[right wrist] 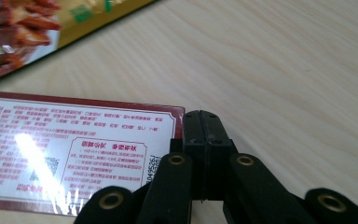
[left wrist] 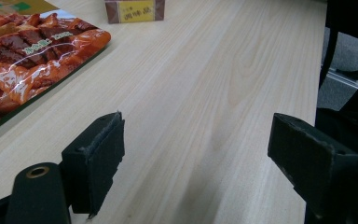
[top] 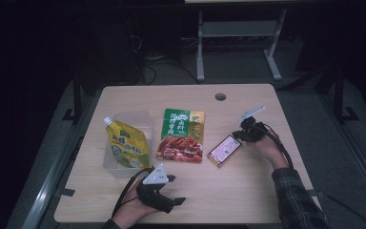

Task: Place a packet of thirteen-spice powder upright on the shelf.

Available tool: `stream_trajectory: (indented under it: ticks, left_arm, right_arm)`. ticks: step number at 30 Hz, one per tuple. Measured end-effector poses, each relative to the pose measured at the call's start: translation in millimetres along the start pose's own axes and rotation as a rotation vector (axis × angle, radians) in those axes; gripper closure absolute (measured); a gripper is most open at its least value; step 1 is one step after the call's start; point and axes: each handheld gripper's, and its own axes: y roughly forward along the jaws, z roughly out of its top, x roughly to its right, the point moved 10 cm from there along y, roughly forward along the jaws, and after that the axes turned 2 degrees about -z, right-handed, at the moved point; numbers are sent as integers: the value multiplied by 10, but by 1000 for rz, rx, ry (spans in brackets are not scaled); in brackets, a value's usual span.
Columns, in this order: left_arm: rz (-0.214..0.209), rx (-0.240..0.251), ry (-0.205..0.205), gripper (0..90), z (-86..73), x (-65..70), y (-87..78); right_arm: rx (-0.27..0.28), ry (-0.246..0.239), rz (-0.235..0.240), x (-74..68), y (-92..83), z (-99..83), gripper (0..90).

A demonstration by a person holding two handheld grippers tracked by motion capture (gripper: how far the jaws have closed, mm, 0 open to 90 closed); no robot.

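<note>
A small red box with a white label (top: 224, 150) (right wrist: 74, 154) lies flat on the wooden table (top: 248, 191), right of centre. My right gripper (top: 238, 135) (right wrist: 204, 116) is shut, its pads pressed together with nothing between them, and its tips sit at the box's near right corner. My left gripper (top: 175, 190) (left wrist: 196, 135) stands open over bare wood near the table's front edge. A green and red snack packet (top: 181, 136) (left wrist: 23, 51) (right wrist: 23, 23) lies in the middle of the table. The box's short end (left wrist: 134, 10) faces the left gripper from farther off.
A yellow-green spouted pouch (top: 126, 145) leans in a clear plastic container (top: 143, 119) at the left. A cable hole (top: 220, 97) is near the far edge. Beyond the table stand metal frame legs (top: 200, 47) on a dark floor.
</note>
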Motion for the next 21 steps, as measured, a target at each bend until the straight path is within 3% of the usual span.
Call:
stream_trajectory:
  ticks: [7, 21]
  left_arm:
    - [24, -27, 24, 169, -25, -27, 43]
    - [74, -66, 21, 153, -84, -97, 121]
  right_arm:
    - [-1, -37, 89, -326, -12, -30, 900]
    - [-11, -141, 214, -935, -49, -75, 900]
